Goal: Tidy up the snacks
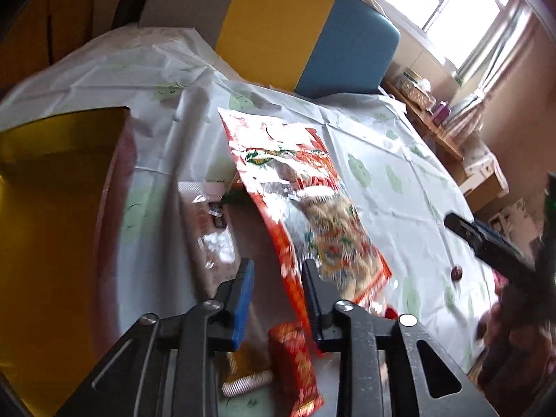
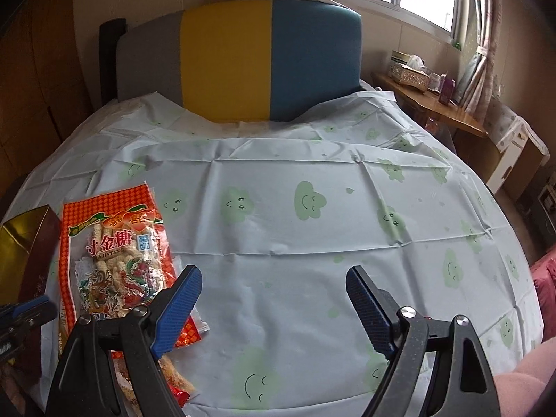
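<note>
Left hand-held gripper closing in on the big snack bag

The left hand-held gripper (image 1: pixel 278 278) has its jaws partly open astride the lower edge of the red snack bag (image 1: pixel 305 191), pads seemingly not yet pressing, likely to lift it toward the gold box (image 1: pixel 52 208); the right hand-held gripper (image 2: pixel 274 295) hangs wide open and empty over the desk (image 2: pixel 312 243), apparently waiting

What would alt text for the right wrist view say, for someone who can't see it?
A wide-open two-finger tool hovers over a table under a pale tablecloth printed with green smiling clouds. At left lies an orange snack bag beside a gold box; a yellow-and-blue chair stands behind.
</note>
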Demonstrator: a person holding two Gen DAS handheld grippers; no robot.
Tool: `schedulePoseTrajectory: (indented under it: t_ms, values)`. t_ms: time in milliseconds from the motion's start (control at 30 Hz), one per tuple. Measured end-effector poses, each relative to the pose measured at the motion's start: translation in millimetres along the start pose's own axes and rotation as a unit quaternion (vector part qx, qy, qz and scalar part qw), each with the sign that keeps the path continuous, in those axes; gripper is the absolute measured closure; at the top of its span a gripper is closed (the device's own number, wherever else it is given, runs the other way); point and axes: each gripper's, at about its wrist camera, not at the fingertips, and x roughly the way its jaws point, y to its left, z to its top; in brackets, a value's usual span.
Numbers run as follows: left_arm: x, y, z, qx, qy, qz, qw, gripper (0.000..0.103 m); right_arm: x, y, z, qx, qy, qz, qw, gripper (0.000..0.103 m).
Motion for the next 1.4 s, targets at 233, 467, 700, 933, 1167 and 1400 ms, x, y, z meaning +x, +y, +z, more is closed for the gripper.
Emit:
schedulePoseTrajectory:
  t_ms: [233, 467, 700, 933, 1167, 1400]
  values:
    - [31, 0, 16, -0.024, 0.0, -0.01, 0.9997, 0.049, 4, 2, 3, -0.002, 0.004, 0.01, 1.0, 0.016]
    - [26, -14, 24, -0.011, -0.007, -0.046, 0.9989, 0.103, 14, 3, 2, -0.002, 0.02, 0.01, 1.0, 0.016]
    - [-2, -42, 44, 0.039, -0.042, -0.063, 0.9963, 0.103, 19, 7, -1, -0.016, 0.03, 0.003, 0.999, 0.016]
    - [-44, -61, 74, 0.066, -0.094, -0.073, 0.9907, 0.103, 24, 6, -3, -0.021, 0.045, 0.001, 0.999, 0.016]
    - [-106, -31, 88, 0.051, -0.133, -0.063, 0.9877, 0.103, 24, 6, -4, -0.02, 0.047, 0.012, 0.999, 0.018]
    - [-154, 25, 69, 0.032, -0.146, -0.017, 0.9886, 0.103, 21, 12, -4, -0.014, 0.051, 0.059, 0.997, 0.018]
